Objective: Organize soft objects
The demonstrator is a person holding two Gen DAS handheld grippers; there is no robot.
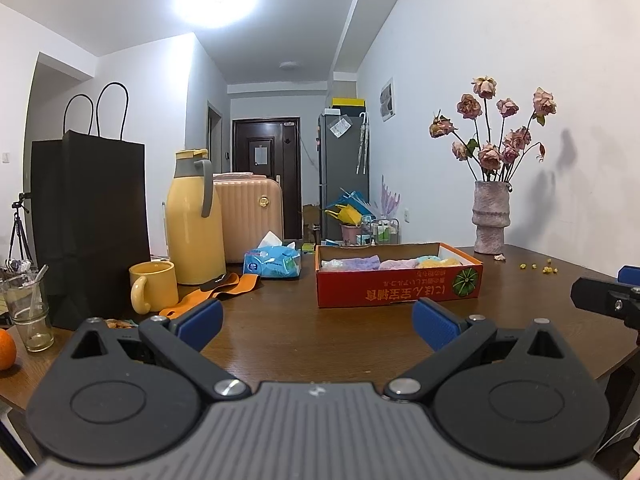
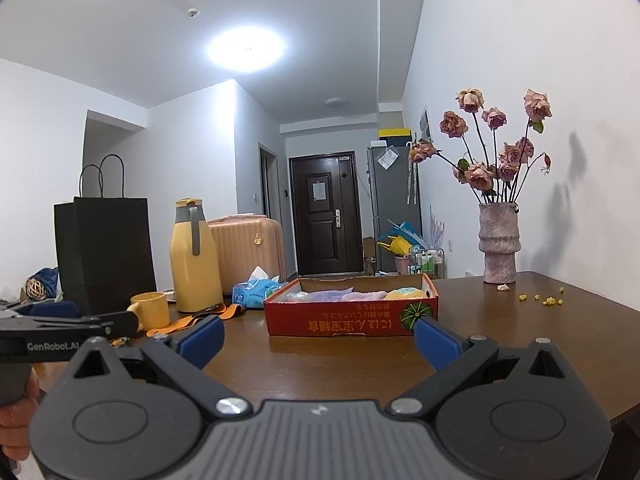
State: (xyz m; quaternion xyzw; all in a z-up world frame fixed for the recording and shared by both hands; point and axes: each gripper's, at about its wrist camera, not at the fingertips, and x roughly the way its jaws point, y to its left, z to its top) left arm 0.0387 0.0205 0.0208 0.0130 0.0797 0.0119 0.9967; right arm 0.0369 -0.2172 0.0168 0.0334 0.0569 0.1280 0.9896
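A shallow red cardboard box (image 1: 400, 290) sits on the brown table (image 1: 312, 332) and also shows in the right wrist view (image 2: 352, 322). Inside lie soft folded cloths: a purple one (image 1: 360, 263), a pink one (image 1: 400, 264) and a yellow one (image 1: 448, 261). They also show in the right wrist view, purple (image 2: 330, 294), pink (image 2: 366, 295), yellow (image 2: 408, 293). My left gripper (image 1: 318, 320) is open and empty, low over the table in front of the box. My right gripper (image 2: 319, 338) is open and empty, just in front of the box.
On the left stand a black paper bag (image 1: 92, 220), a yellow thermos jug (image 1: 196, 220), a yellow mug (image 1: 154, 290), a glass (image 1: 28, 312), a blue tissue pack (image 1: 274, 262) and an orange strap (image 1: 208, 294). A vase of dried roses (image 1: 491, 216) stands at the back right.
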